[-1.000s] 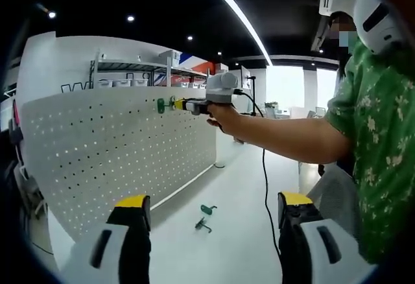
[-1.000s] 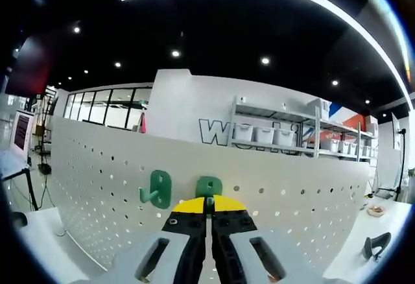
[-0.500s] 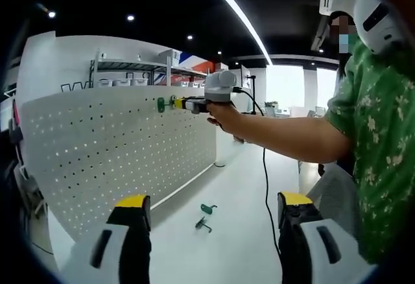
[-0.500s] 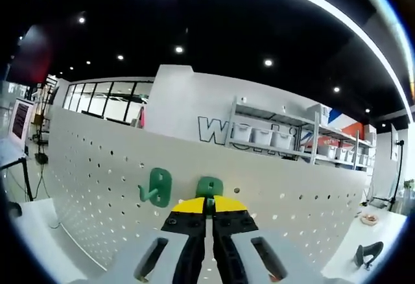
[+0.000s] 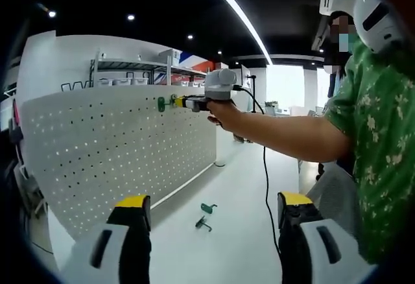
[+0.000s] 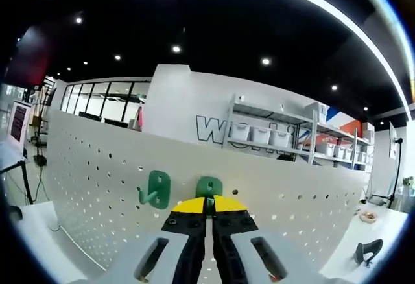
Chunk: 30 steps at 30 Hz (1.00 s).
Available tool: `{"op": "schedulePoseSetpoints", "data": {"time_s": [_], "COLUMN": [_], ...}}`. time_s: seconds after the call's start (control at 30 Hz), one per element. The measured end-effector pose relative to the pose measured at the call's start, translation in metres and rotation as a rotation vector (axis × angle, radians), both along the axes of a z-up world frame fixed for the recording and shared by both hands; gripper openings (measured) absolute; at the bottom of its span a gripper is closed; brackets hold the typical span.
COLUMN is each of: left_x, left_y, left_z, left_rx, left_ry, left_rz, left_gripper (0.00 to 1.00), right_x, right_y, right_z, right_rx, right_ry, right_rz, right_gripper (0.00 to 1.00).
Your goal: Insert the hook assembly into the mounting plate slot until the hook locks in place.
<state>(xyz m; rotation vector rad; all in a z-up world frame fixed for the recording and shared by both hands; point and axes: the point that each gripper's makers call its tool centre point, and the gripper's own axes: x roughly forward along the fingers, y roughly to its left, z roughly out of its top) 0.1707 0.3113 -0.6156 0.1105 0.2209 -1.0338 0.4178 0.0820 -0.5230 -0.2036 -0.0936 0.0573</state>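
- The pegboard point(image 5: 123, 144) is a white, matte sheet drilled with regular rows of small round holes; it stands upright along the left of the left gripper view and spans the middle band of the right gripper view.
- Two green plastic hooks sit against it near its top edge. The mounted hook point(image 6: 156, 190) has a rounded tab and a curled prong, and is left of centre in the right gripper view.
- Just beside it, the held hook point(image 6: 209, 187) is pinched by the right tool point(image 6: 209, 214), whose yellow-tipped black jaws are pressed together on it at centre frame.
- In the left gripper view the same tool shows at upper centre, gripped in a person's hand point(image 5: 220, 112) with a bare forearm and a green floral sleeve point(image 5: 376, 135).
- Two more green hooks point(image 5: 205, 217) lie on the smooth white desk point(image 5: 240, 232), lower centre, well apart from the board.
- The left tool point(image 5: 211, 222) has its yellow-capped jaws spread wide, holding nothing, at the bottom of its view.
- A black cable point(image 5: 264, 187) hangs from the raised tool.
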Motion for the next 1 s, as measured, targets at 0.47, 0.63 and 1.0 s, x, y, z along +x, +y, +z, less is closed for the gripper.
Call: {"op": "schedulePoseSetpoints", "data": {"time_s": [0.47,0.63,1.0], "left_x": [-0.0011,-0.0014,-0.0012], "left_y": [0.0017,-0.0011,0.0015], "left_z": [0.0009,0.0031,0.002], "left_rx": [-0.001,-0.005,0.0], "left_ry": [0.001,-0.003,-0.001], "left_rz": [0.008,0.004,0.009], "left_gripper": [0.82,0.82,0.82], "right_x": [0.0017,0.0018,0.0043], "right_y": [-0.0002,-0.0001,-0.0003], "right_z": [-0.0013,-0.0048,-0.0041], "right_rx": [-0.017,-0.035,-0.037], "right_ry": [0.027,0.033,0.027], "right_rz": [0.024,0.022,0.041], "right_gripper": [0.01,0.01,0.01]}}
